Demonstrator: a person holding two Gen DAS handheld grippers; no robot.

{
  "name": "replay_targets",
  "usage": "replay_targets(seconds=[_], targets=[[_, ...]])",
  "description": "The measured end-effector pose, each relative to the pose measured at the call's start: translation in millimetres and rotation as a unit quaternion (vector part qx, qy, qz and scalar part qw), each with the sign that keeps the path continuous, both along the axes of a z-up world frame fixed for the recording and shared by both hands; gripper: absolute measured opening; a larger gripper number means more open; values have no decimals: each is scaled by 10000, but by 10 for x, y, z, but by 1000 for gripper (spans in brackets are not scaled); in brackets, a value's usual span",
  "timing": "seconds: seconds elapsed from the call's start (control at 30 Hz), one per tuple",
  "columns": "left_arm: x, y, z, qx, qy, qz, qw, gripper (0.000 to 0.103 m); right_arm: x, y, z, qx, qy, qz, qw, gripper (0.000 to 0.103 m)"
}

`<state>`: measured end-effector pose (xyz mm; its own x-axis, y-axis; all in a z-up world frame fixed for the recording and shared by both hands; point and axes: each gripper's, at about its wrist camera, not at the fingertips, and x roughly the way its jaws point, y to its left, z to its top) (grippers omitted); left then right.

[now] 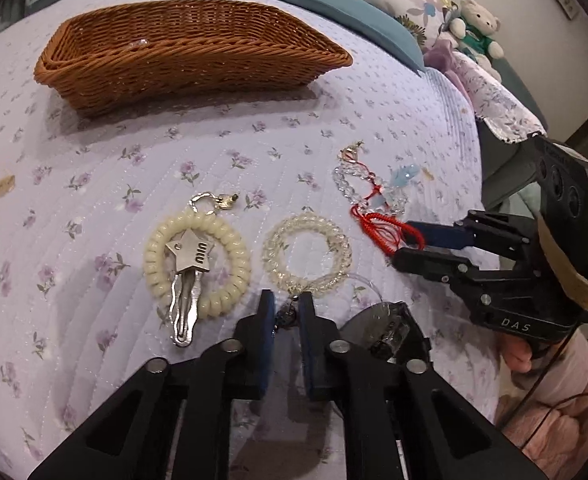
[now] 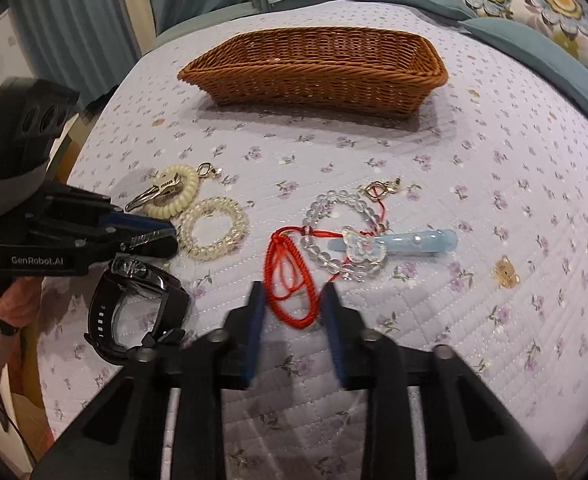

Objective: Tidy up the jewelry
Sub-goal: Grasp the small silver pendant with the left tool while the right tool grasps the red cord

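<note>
1. The left gripper [image 1: 286, 312] has its jaws closed to a narrow slit on a small dark charm [image 1: 287, 316], which sits at the 6 o'clock edge of the clear coil ring [image 1: 306, 256].
2. The right gripper [image 2: 291, 312] has its jaws apart, one on each side of the red cord loop [image 2: 289, 280]. The pads flank the loop without pressing on it.
3. At 12 o'clock from the right jaws, the cord runs up to a clear bead bracelet [image 2: 334, 216]. A pale blue hair clip [image 2: 414, 240] lies across the bracelet's 4 o'clock side.
4. At 10 o'clock from the left jaws lies a cream coil ring [image 1: 195, 260] with a silver star hair clip [image 1: 187, 280] on top of it.
5. A black watch [image 2: 133, 304] lies at 9 o'clock from the right jaws, just below the left gripper's tips.
6. All the jewelry lies on the bed's floral quilt [image 1: 93, 200].
7. The wicker basket [image 1: 189, 60] stands at 12 o'clock, well apart from the pieces.
</note>
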<state>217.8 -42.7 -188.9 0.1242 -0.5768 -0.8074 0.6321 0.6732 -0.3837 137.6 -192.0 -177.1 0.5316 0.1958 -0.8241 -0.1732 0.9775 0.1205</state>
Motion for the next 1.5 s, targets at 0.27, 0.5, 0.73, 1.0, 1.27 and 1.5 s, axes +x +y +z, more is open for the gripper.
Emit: replay_targets(seconds=[0.27, 0.5, 0.73, 1.0, 1.27, 1.5], targets=[[-50, 88, 133, -268, -115, 223, 9993, 11, -81, -97, 168, 172, -172, -98, 9997, 8], [-98, 245, 553, -637, -379, 415, 9964, 11, -164, -170, 440, 463, -430, -115, 9979, 8], [-164, 320, 831, -833, -611, 484, 9935, 11, -153, -206, 500, 624, -351, -39, 9974, 9], [-159, 313, 742, -766, -467, 533, 9945, 11, -10, -118, 166, 263, 21, 8, 9997, 57], [-123, 364, 743, -845, -424, 639, 9935, 11, 80, 35, 17, -202, 115, 358, 9991, 15], [-105, 390, 860, -948, -493, 694, 9919, 11, -125, -242, 429, 625, -219, 284, 9974, 11]])
